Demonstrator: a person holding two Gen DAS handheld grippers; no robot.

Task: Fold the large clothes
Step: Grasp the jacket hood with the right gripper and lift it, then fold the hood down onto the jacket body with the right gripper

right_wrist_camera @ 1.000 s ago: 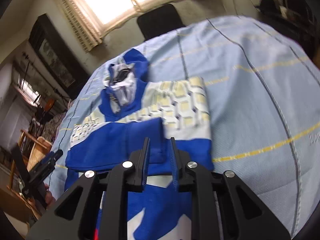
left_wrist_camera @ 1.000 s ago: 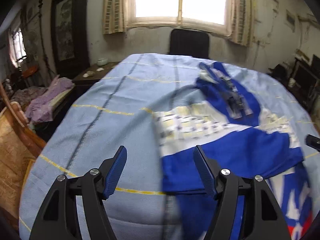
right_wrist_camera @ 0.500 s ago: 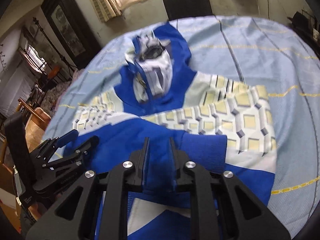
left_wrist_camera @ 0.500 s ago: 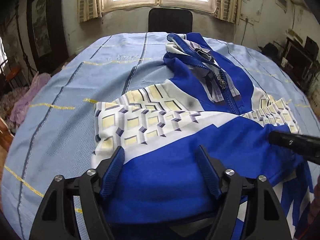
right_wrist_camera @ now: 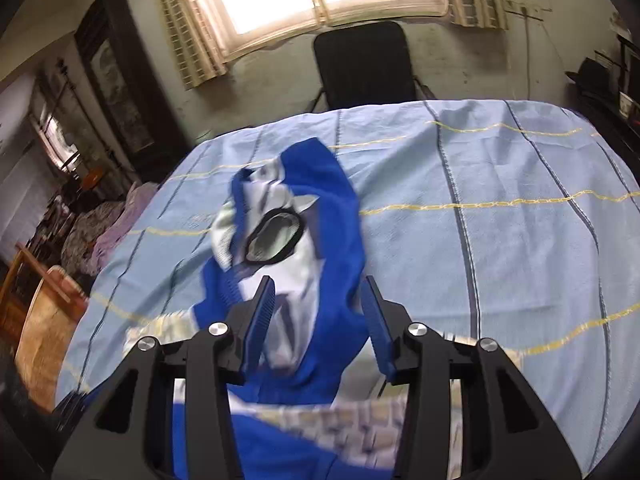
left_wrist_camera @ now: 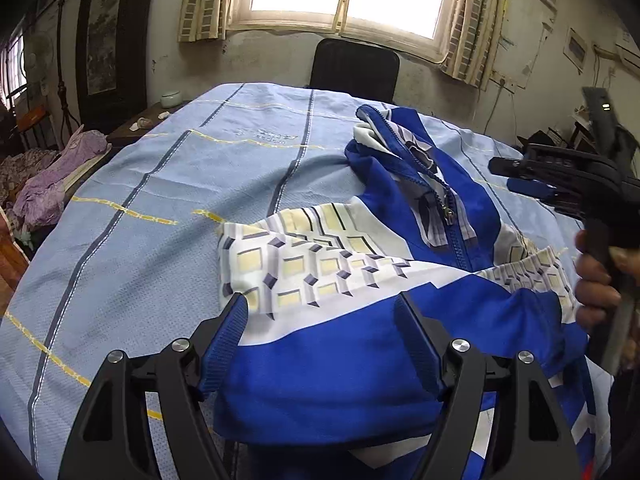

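**Jacket lying between two open grippers**

The blue and white jacket (left_wrist_camera: 360,320) is lying on the striped blue sheet (left_wrist_camera: 160,184) that is covering the desk. Its long way is running from near to far, with the hood (right_wrist_camera: 296,216) at the far end. The left hand-held gripper (left_wrist_camera: 320,316) is hanging over the near blue part, fingers wide apart and holding nothing. The right hand-held gripper (right_wrist_camera: 316,312) is also spread open and is nearer the hood, which is lying straight ahead of it.
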